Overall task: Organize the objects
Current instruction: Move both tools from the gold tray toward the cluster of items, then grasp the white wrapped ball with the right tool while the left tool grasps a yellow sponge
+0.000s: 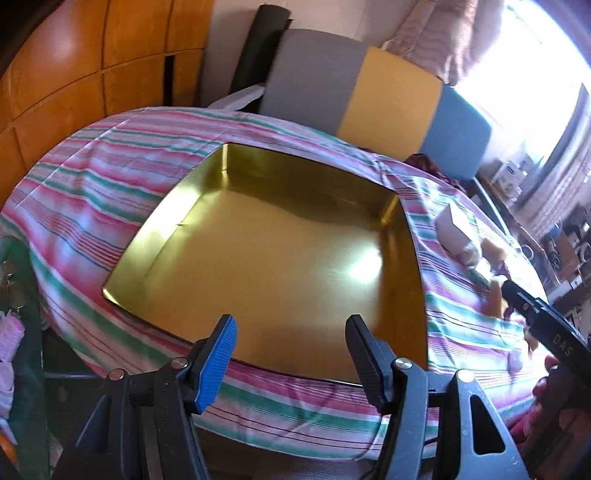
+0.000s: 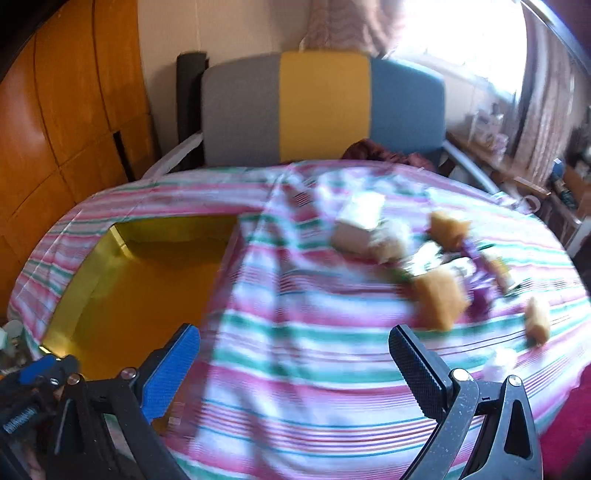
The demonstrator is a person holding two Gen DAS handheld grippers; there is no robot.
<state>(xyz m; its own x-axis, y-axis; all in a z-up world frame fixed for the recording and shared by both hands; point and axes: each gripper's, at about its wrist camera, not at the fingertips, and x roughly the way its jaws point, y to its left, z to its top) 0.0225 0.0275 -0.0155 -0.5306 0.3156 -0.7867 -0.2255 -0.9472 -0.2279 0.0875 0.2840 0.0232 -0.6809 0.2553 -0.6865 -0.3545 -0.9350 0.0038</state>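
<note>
Grey, yellow and blue chair between wooden panelling and bright window.

Blurred sponges beside gold tray

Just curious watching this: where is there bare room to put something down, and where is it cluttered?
The gold tray is bare inside. The striped cloth between the tray and the sponge pile is free too. The pile itself is crowded.

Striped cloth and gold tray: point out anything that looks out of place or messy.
The gold tray lies empty on the striped cloth, while the small items lie in a loose jumble to its right: tan sponge-like blocks mixed with wrappers. Blur hides finer detail. Both claws hang open and hold nothing.
</note>
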